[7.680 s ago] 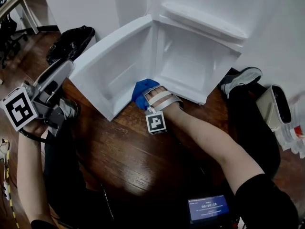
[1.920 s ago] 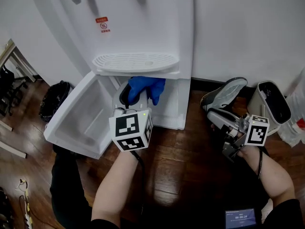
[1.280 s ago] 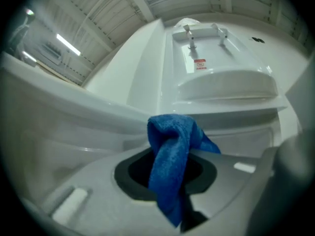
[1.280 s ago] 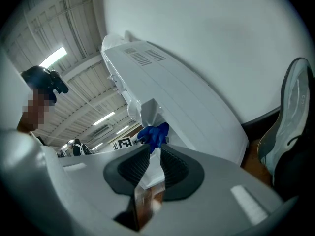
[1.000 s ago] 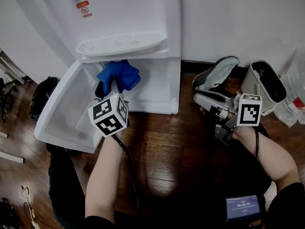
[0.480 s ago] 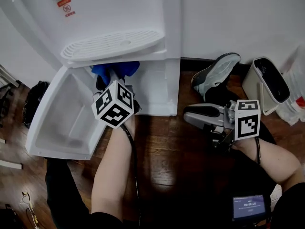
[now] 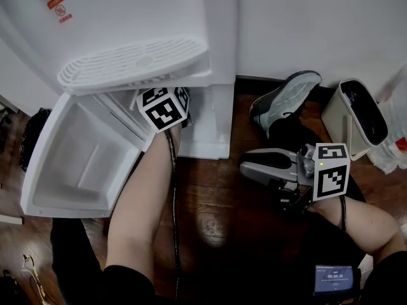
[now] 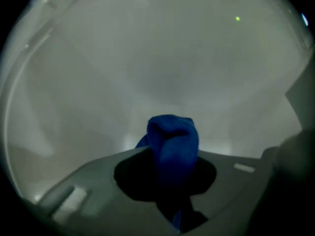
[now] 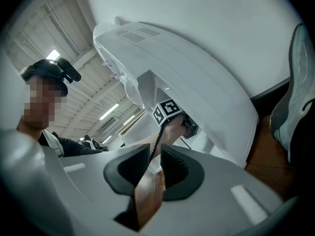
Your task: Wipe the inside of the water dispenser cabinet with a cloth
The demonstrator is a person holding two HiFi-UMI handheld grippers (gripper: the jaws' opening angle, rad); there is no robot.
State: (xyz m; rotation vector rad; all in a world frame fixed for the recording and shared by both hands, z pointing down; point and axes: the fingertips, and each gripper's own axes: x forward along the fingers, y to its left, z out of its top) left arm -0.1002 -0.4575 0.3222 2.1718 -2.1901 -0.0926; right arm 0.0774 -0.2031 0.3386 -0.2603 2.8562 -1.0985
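The left gripper (image 8: 171, 161) reaches level into the lower cabinet (image 8: 162, 68) of the white plastic water dispenser (image 7: 127, 24). Its fingers (image 8: 93, 181) are clamped on a bunched blue cloth (image 8: 172, 136), whose wad sticks out beyond the tips, straight toward the cabinet's pale back wall. The right gripper (image 9: 153, 163), fingers (image 9: 130, 167) closed together on nothing, hangs over the wooden floor (image 7: 216, 221) to the right of the dispenser, well apart from the cabinet, so I judge the wiping falls to the left hand, pushing the cloth forward onto that wall
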